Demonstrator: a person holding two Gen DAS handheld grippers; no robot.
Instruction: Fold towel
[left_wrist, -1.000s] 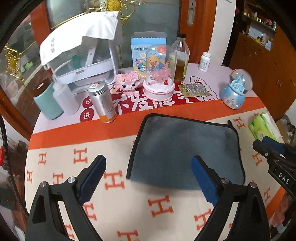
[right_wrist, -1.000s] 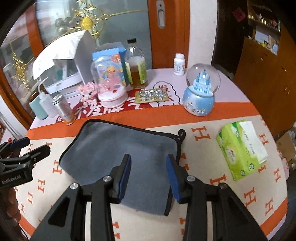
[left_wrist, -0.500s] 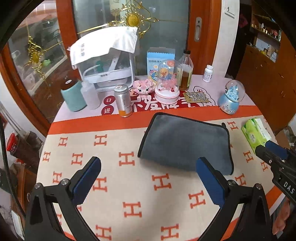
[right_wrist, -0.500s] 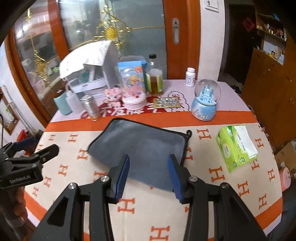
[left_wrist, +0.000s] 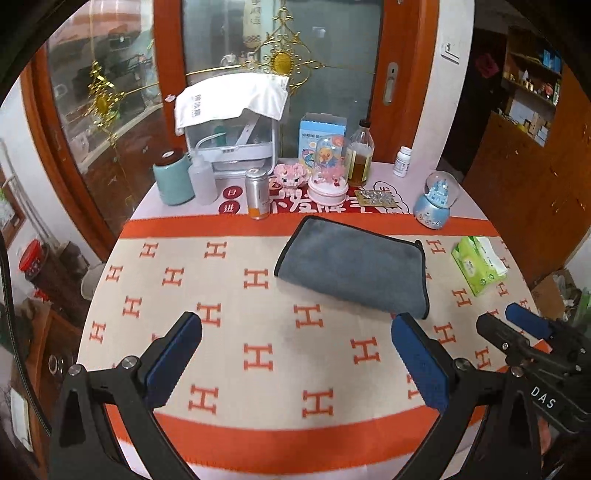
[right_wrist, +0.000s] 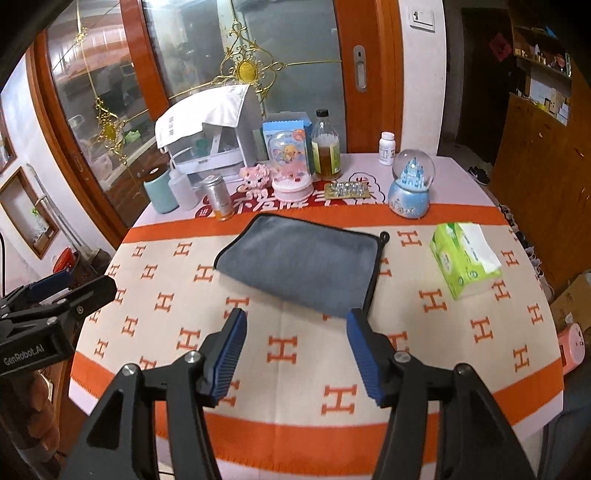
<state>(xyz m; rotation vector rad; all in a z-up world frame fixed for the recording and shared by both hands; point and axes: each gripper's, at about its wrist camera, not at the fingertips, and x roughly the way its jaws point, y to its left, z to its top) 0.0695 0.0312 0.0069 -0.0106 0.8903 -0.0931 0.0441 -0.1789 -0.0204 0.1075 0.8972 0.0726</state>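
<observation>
A grey towel (left_wrist: 354, 264) with black trim lies folded flat on the orange-and-cream tablecloth (left_wrist: 258, 354); it also shows in the right wrist view (right_wrist: 303, 260). My left gripper (left_wrist: 295, 332) is open and empty, held back above the near part of the table, short of the towel. My right gripper (right_wrist: 295, 325) is open and empty, just short of the towel's near edge. The right gripper shows from the side in the left wrist view (left_wrist: 517, 328), and the left gripper in the right wrist view (right_wrist: 70, 286).
Behind the towel stand a metal can (left_wrist: 257, 194), a teal cup (left_wrist: 173, 181), a squeeze bottle (left_wrist: 202, 181), a pink dome toy (left_wrist: 328, 173), a brown bottle (left_wrist: 360, 155), a snow globe (left_wrist: 436, 203) and a white appliance (left_wrist: 232, 125). A green tissue pack (left_wrist: 478, 264) lies right.
Both grippers have pulled back and up, away from the towel, so more of the table shows. The right gripper's jaws have opened wider. The towel has stayed flat.
</observation>
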